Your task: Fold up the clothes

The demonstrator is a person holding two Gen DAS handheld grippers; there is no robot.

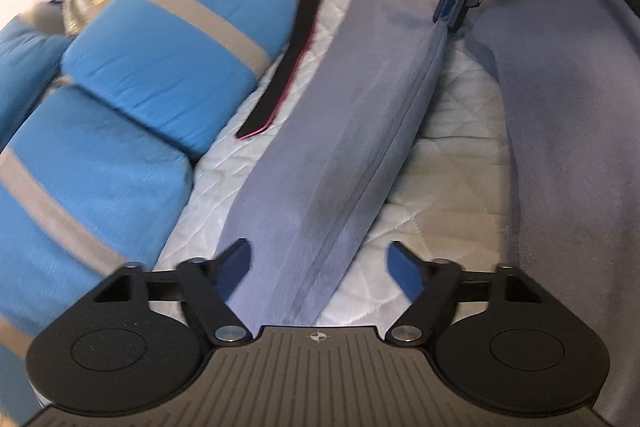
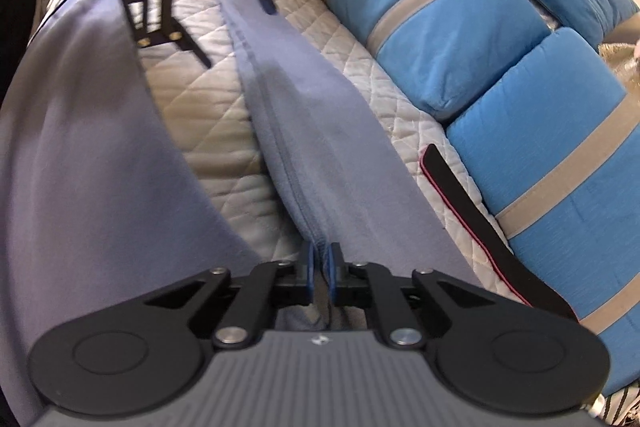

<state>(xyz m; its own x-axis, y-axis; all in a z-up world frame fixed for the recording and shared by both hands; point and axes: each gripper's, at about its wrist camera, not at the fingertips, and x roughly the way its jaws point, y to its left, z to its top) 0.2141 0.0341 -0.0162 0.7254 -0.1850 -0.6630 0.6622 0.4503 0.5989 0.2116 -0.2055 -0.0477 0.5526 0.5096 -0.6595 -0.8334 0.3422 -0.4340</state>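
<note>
Here, a grey-blue garment spread on a quilted pale bedcover, one long narrow part, a sleeve or a leg, stretched taut between the two tools, the wider body lying off to the right in the left wrist view. Right gripper pressed together on the gathered far end of that strip, cloth bunched between the blue pads. Left gripper spread halfway, straddling the near end of the strip; pads either side of the cloth, not pressing on it.

Soft, light, limp knit by the look: no stiffness to carry a fold, likely to sag and slide once slack. Best taken at the hem or along the seam, where the doubled layers give the pads something to bite; both layers needed in the pinch or the lower one drops away.

Blue cushions with grey bands along the left, a black strap with red edging just beside the strip. Hard to tell trousers from a long-sleeved top: the garment's body cut off at the frame edge. Left wrist view blurred at the left; clutter at the far end indistinct.
</note>
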